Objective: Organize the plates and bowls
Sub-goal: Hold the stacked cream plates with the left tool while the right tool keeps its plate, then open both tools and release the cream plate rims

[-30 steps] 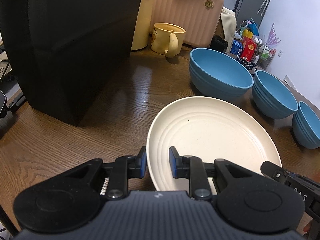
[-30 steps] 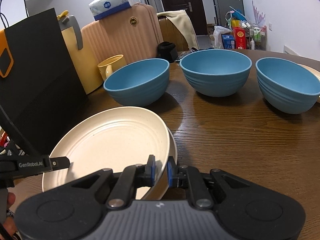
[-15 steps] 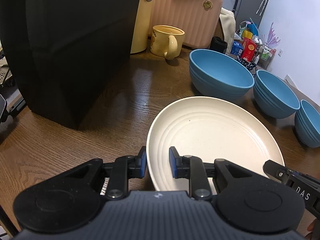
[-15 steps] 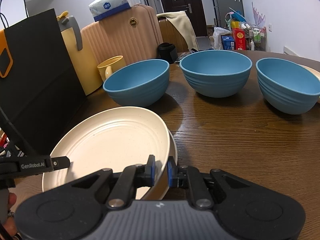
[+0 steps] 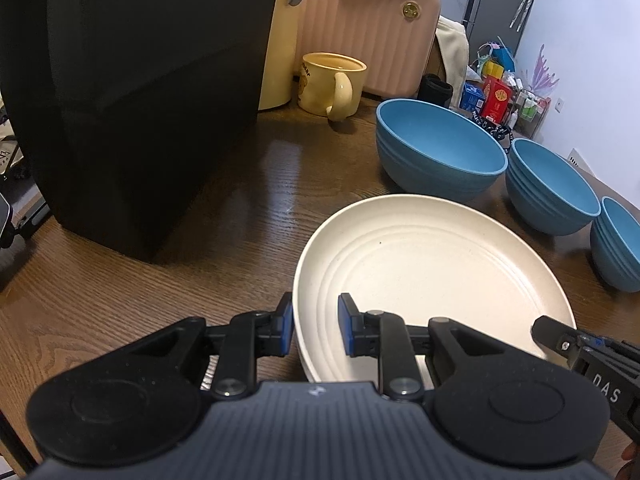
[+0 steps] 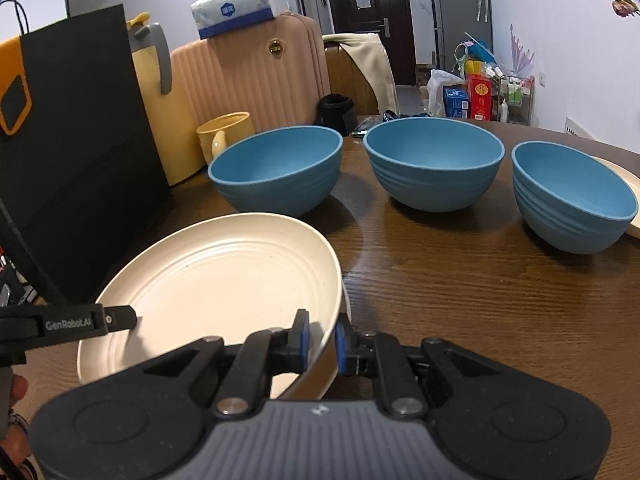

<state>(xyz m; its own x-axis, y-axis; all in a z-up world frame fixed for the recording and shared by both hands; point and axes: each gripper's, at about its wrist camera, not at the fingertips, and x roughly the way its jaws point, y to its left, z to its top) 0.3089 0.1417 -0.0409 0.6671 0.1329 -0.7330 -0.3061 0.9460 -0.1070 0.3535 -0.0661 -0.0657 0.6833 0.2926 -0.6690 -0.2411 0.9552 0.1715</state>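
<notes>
My left gripper (image 5: pixel 314 330) has its jaws parted, straddling the near-left rim of the cream plate (image 5: pixel 432 272) without pinching it. My right gripper (image 6: pixel 321 338) brackets the plate's opposite rim, jaws narrow on either side; I cannot tell whether the pads truly bite. The plate sits tilted, and a second rim peeks out beneath it in the right wrist view, so I judge I am setting this plate onto a stack, on the counter (image 6: pixel 460 288).

Beyond the plate stand three blue bowls: the nearest bowl (image 6: pixel 276 170) just behind it, the middle bowl (image 6: pixel 434 162) and the far-right bowl (image 6: pixel 574 196) farther to the plate's right. Left of the plate stands a black bag (image 5: pixel 132 92); behind it, a yellow mug (image 5: pixel 332 84).

Next, I think, I level the plate, back both grippers off the rim, then nest the bowls.
</notes>
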